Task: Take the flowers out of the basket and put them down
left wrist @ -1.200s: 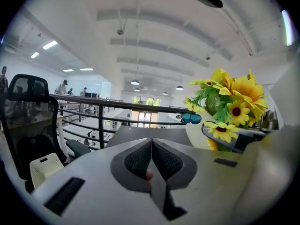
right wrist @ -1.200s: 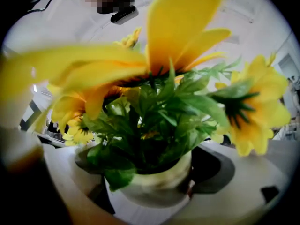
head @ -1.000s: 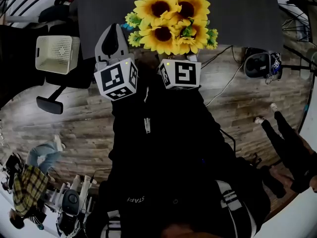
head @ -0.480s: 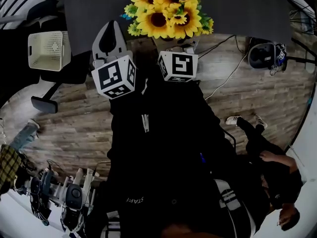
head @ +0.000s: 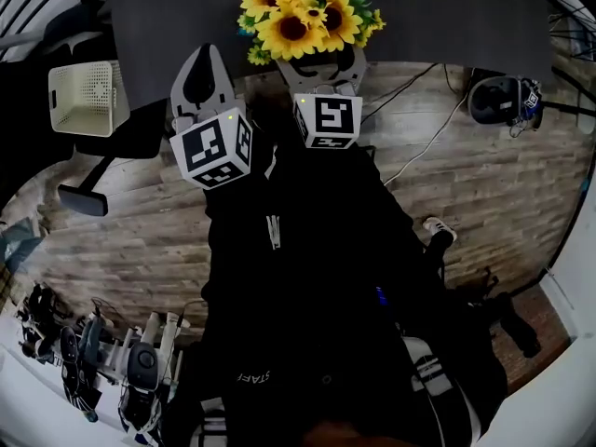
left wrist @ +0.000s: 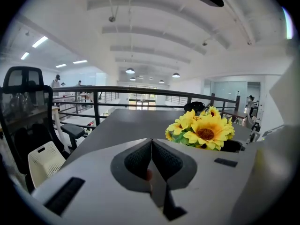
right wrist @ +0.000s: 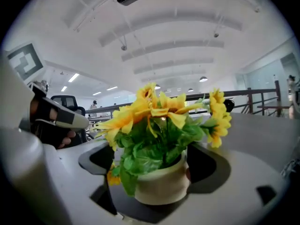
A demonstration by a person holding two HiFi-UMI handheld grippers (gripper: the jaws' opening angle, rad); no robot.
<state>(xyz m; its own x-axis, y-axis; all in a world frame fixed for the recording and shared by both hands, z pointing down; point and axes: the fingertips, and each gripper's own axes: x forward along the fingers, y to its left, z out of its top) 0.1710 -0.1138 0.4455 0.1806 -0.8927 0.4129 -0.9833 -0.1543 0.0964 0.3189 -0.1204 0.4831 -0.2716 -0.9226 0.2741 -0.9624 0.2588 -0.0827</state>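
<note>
1. Both grippers have sunk since a second ago, and the sunflowers (head: pixel 300 12) went down with the right one, so in the head view the bunch now looks smaller and sits further up the frame, over the near edge of the dark grey table (head: pixel 438 17).
2. On the wooden floor, the person in dark clothes who stood at the right of the head view has gone from it.
3. The right gripper (head: pixel 319 63) has its jaws spread wide around a white flower pot (right wrist: pixel 161 184), which holds the sunflowers. The jaws have just been closing a little on the pot.
4. In the right gripper view the pot fills the gap between the jaws. The right pad lies against its side, while green leaves hang over the left side and cover that contact.
5. The pot stands upright in the grip, blooms fanning out above the jaws. Whether its base already rests on the table cannot be told.
6. The left gripper (left wrist: pixel 151 146) has its jaws together, pad against pad. It hangs just to the left of the right gripper, clear of the flowers, and points out over the table.
7. The white basket (head: pixel 86 98) sits well off to the left on a black office chair (head: pixel 93 170), apart from both grippers.
</note>
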